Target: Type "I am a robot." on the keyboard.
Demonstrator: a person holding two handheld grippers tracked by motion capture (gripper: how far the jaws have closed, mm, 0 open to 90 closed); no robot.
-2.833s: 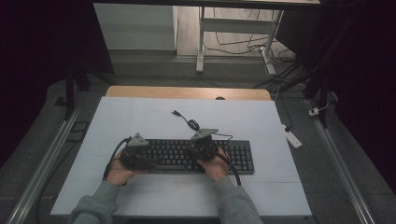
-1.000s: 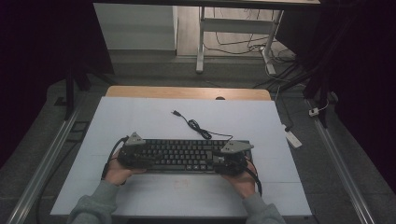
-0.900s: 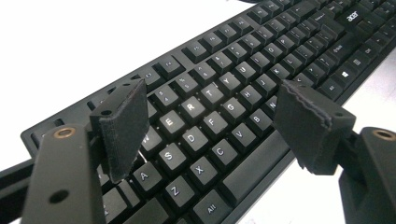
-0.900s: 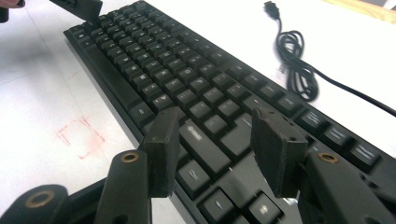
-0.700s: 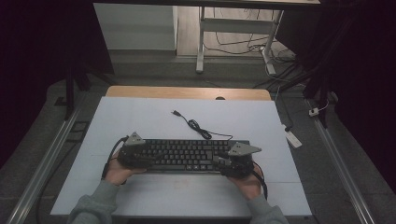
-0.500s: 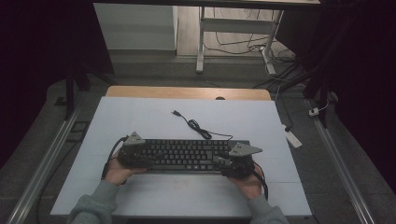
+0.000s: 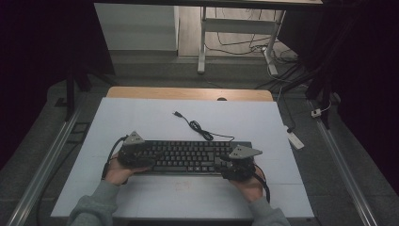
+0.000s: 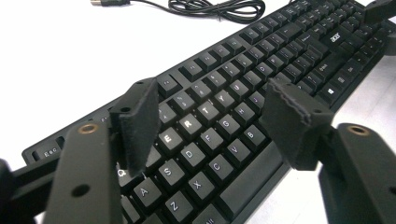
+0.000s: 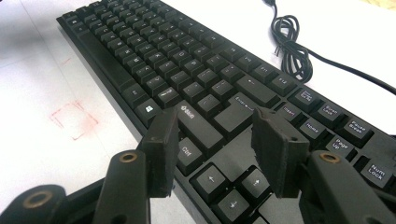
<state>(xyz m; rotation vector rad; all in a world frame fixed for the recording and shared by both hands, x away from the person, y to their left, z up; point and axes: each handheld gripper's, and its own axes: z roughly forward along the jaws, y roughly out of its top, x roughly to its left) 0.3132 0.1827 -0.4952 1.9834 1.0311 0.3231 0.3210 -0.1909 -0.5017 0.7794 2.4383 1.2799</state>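
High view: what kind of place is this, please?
Probably a lab or workshop set up for recording: a white-topped table stands between metal floor rails, with dark curtains around it, loose cables on the floor behind, and a black keyboard.

The keyboard (image 7: 188,157) lies on the table (image 7: 141,117), toward its near edge. The left gripper (image 7: 134,153) sits over the keyboard's left end, the right gripper (image 7: 240,162) over its right end. The cable (image 7: 197,128) lies coiled just behind the keyboard. A square mark (image 9: 74,120) sits just before the keyboard.
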